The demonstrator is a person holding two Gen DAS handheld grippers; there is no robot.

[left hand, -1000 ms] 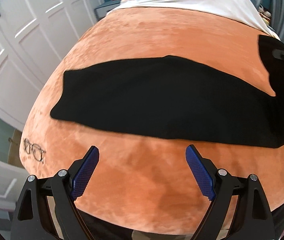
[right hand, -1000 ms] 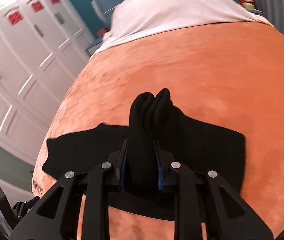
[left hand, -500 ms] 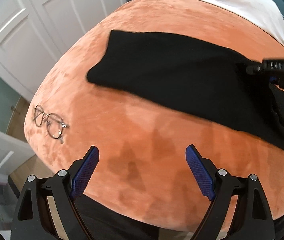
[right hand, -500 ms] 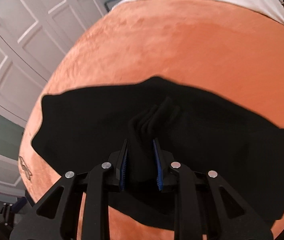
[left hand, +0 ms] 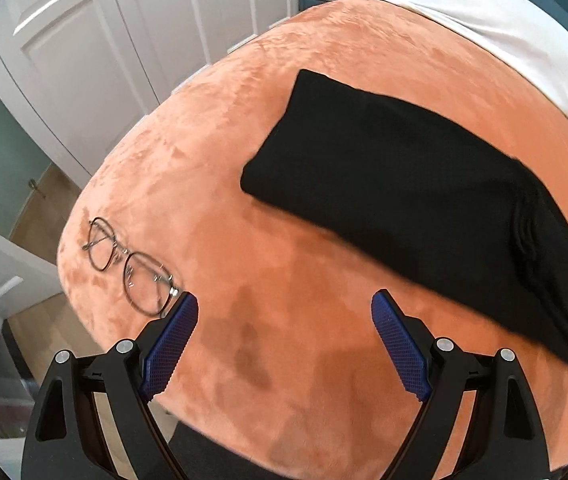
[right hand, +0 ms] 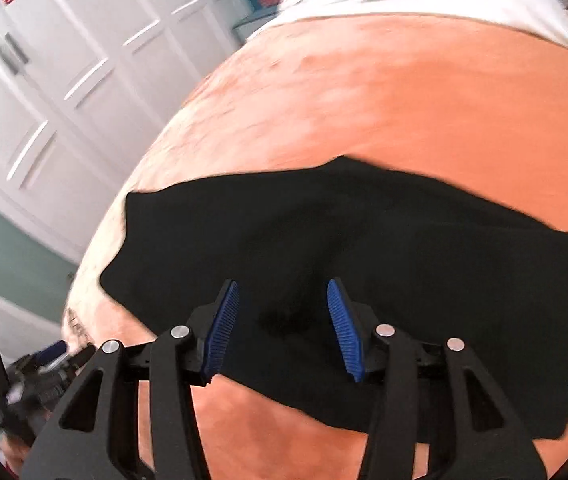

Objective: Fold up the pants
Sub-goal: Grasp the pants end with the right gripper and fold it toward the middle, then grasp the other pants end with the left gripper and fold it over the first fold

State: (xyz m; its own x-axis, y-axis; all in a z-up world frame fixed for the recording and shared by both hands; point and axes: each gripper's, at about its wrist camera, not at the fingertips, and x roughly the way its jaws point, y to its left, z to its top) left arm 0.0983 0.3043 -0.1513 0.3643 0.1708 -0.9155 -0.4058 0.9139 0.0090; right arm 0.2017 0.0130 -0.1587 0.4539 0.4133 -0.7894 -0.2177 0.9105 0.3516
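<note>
The black pants (left hand: 415, 196) lie as a long folded band across the orange blanket (left hand: 284, 340) of the bed, nearer to its right side, and one end reaches toward the left edge, where the white wardrobe doors (left hand: 96, 40) stand behind. The right gripper (right hand: 282, 320) is over the middle of the band and its jaws are opening. The cloth is under and between the blue pads (right hand: 343, 328), but they do not press on it (so I judge that the fold was just laid down and is being released). The left gripper (left hand: 284, 344) stands wide apart with nothing in it, above bare blanket near the front edge. A pair of glasses (left hand: 132, 264) lies just beside its left finger, near the front left corner.

For the next move, I think both grippers must take one short end of the band and bring it over the other end. The left one should keep away from the glasses.
</note>
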